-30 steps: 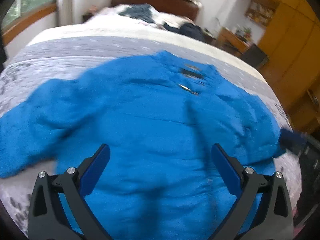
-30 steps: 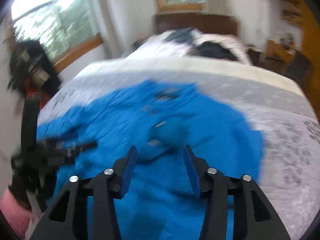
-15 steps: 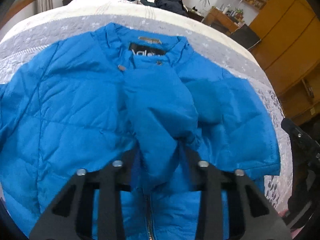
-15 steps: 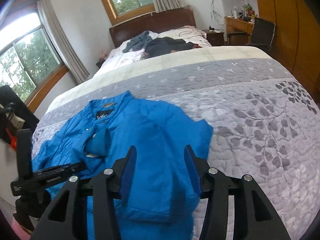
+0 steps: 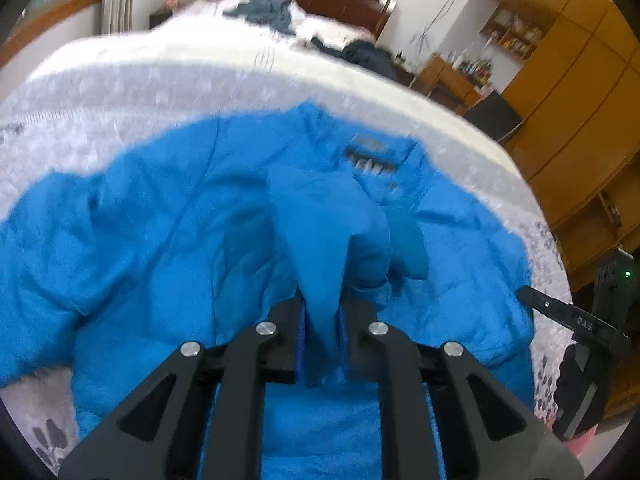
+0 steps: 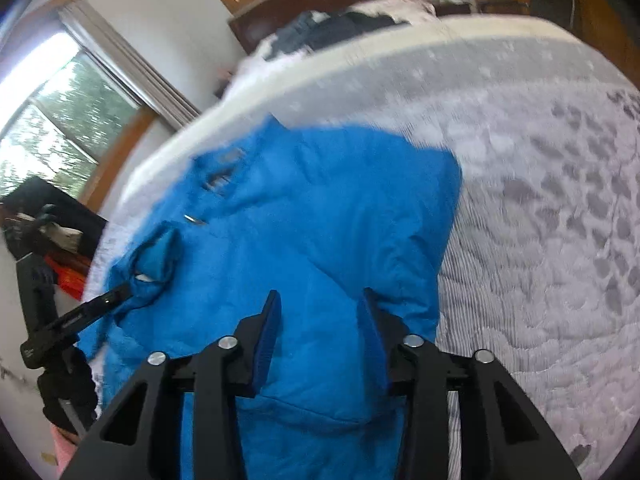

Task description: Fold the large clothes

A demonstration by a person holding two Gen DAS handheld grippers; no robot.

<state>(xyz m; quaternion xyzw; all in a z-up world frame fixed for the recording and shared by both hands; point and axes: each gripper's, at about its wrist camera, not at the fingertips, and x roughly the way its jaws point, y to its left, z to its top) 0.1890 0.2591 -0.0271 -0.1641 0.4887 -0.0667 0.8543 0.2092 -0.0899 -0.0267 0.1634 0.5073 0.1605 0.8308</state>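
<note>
A bright blue padded jacket lies spread on the bed, collar with a dark label toward the headboard. My left gripper is shut on a lifted fold of the jacket's front flap, which stands up between the fingers. In the right wrist view the jacket fills the middle, and the left gripper shows at the left edge pinching that raised flap. My right gripper hovers open just above the jacket's lower right part, nothing between its fingers.
The bed carries a grey patterned quilt with free room right of the jacket. Dark clothes lie by the wooden headboard. Wooden wardrobes and a desk stand to the right; a window on the left wall.
The left gripper went from open to shut on the jacket's front flap and has lifted it. The right gripper dropped closer over the jacket's right side and stays open.
</note>
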